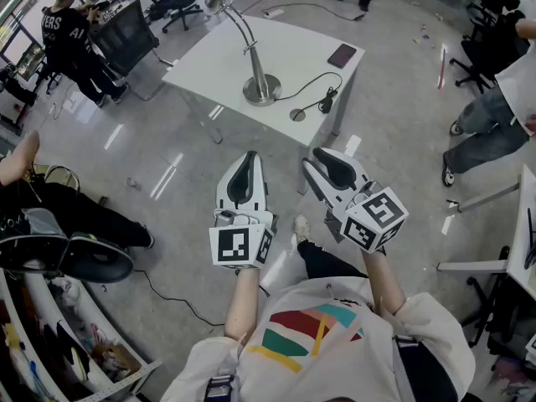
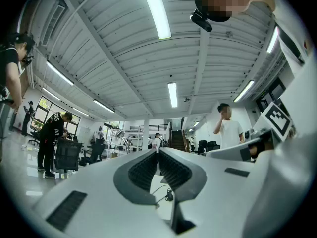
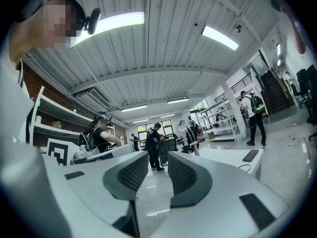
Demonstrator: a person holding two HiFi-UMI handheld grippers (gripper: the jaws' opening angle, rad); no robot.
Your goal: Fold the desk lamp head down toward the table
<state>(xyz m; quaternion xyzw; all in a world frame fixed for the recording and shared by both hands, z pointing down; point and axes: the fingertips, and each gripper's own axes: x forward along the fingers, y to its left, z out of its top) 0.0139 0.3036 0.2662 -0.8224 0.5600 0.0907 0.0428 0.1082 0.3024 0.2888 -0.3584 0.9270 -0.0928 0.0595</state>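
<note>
Glossy grey floor, busy open workshop, and a white worktop [image 1: 209,65] ahead carrying the lamp [image 1: 249,48], neck arched, head raised. Both arms reach forward, well short of it: left gripper [image 1: 249,157] clenched empty, right gripper [image 1: 319,157] released, jaws apart.

Desk lamp [image 1: 260,89]: in the right gripper view its foot is hidden behind a jaw of the right gripper [image 3: 156,155]. On the table [image 1: 209,65]: one dark flat slab [image 1: 342,55] and one small round disc [image 1: 297,115], both too small to identify. Persons: person in jeans [image 1: 490,132] cut off by the head view's right edge, person in black trousers [image 1: 75,212] cut off by its left edge.
</note>
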